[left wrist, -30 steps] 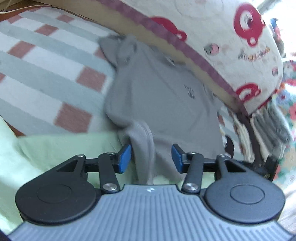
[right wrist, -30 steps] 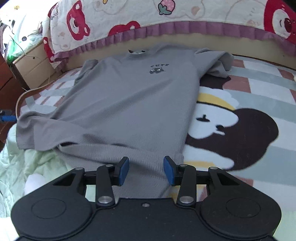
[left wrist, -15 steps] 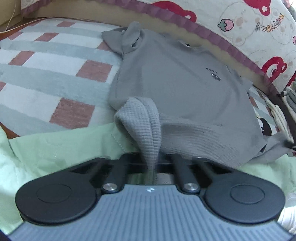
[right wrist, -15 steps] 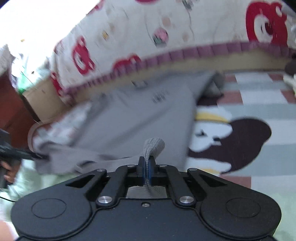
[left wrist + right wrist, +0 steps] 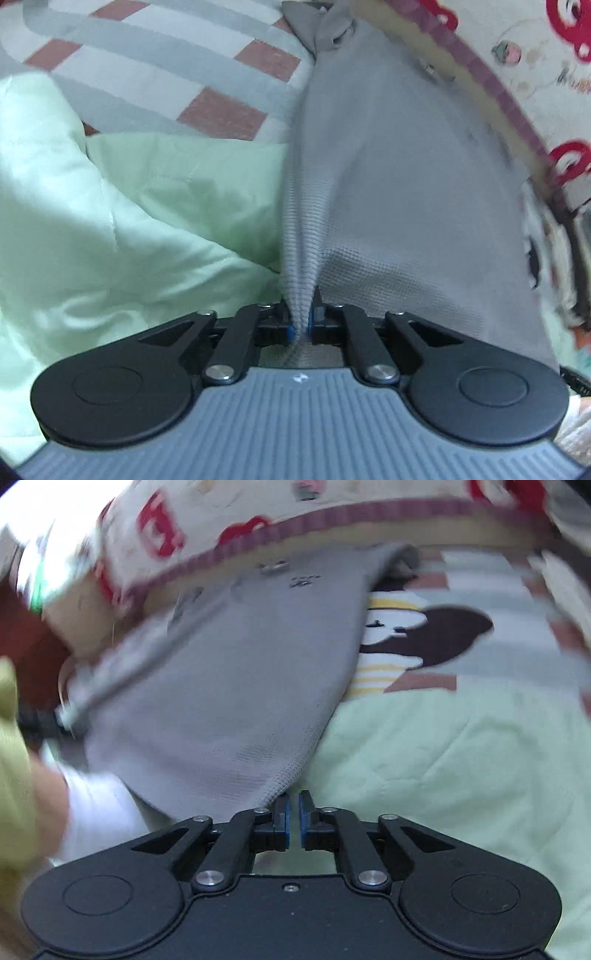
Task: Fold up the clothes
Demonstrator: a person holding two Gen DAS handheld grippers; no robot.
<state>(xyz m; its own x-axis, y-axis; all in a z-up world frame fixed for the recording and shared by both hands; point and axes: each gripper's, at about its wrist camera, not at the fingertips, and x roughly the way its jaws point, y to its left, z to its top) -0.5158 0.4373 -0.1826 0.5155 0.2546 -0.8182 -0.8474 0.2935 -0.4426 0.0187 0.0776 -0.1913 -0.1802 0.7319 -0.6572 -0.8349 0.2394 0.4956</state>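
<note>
Shirt (image 5: pixel 388 177) hem now pinched in left tongs (image 5: pixel 300 325); right tongs (image 5: pixel 291 821) freshly parted, empty.

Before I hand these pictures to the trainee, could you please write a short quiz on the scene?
1. True or false: the left tongs are shut on a fold of the grey T-shirt.
2. In the left wrist view, what lies left of the shirt? A: pale green quilt. B: blue towel. C: cardboard box.
3. What colour are the pads of the left tongs?

Key: 1 true; 2 A; 3 blue.
</note>
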